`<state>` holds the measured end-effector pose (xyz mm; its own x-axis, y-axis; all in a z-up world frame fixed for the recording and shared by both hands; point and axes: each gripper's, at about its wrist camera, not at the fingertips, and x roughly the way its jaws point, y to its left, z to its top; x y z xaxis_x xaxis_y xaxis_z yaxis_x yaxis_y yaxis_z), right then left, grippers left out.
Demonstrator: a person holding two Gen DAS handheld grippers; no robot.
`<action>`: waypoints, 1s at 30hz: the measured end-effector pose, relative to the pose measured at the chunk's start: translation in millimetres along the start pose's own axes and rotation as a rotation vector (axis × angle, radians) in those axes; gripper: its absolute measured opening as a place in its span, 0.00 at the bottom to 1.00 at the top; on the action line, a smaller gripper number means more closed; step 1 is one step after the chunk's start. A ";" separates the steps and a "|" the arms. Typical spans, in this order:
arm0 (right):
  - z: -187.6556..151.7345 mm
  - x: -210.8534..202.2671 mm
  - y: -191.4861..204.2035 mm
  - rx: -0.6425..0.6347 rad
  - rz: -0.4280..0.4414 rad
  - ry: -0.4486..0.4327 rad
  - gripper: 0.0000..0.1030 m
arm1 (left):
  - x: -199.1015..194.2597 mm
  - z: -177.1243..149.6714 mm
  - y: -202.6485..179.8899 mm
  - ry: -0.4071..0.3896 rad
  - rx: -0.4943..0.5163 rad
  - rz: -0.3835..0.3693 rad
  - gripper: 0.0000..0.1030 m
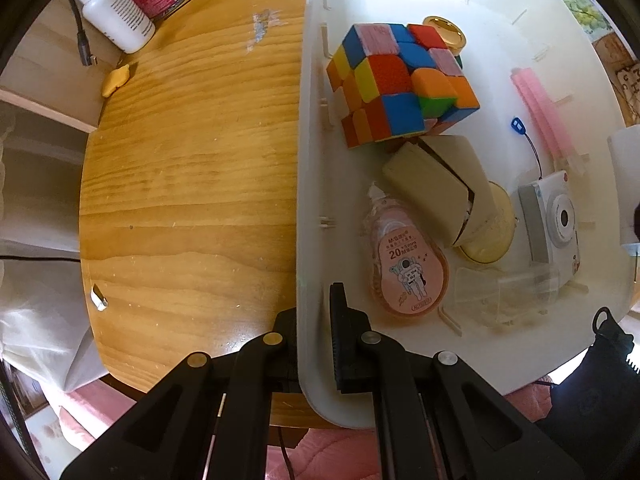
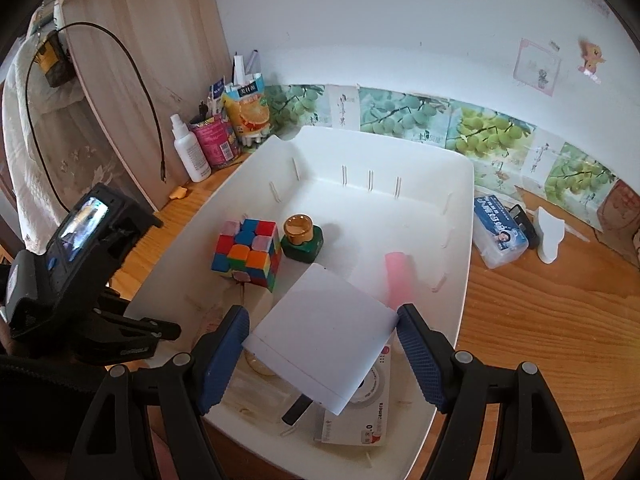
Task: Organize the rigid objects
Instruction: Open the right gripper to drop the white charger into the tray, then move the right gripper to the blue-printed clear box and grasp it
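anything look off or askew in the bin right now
The scrambled multicoloured puzzle cube in the white plastic bin has one layer twisted partway, so its edges don't line up. Beside it, the beige hinged case lies tilted and ajar.

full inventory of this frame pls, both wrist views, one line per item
bin: 1, white, on wooden table
puzzle cube: 1, multicolour, in bin
gold-capped green bottle: 1, in bin behind cube
correction tape: 1, pink, in bin
toy camera: 1, white, in bin
pink tube: 1, in bin
white box: 1, between right jaws
spray bottle: 1, white, table's far corner
tissue pack: 1, blue, beside bin
left gripper: black, shut on bin wall
right gripper: blue pads, holding white box
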<state>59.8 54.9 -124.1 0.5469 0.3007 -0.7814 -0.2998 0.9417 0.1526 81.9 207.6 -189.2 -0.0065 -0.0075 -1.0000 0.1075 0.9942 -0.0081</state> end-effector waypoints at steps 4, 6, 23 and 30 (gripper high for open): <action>2.4 6.5 -6.7 0.000 -0.003 0.020 0.74 | 1.1 2.2 3.5 0.006 -0.035 0.003 0.08; 5.4 2.4 -10.6 -0.002 0.013 -0.014 0.75 | 1.8 3.2 4.8 0.011 -0.055 0.008 0.08; 8.9 -1.3 -82.1 0.080 -0.013 -0.072 0.75 | 10.6 5.3 21.8 0.036 -0.249 0.040 0.12; 6.8 9.3 -135.2 0.152 -0.035 -0.046 0.75 | 13.4 3.9 25.0 0.037 -0.299 0.054 0.12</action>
<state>110.8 -68.6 -147.9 0.5914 0.2708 -0.7596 -0.1602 0.9626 0.2185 88.5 232.0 -202.7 -0.0453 0.0450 -0.9980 -0.1883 0.9807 0.0527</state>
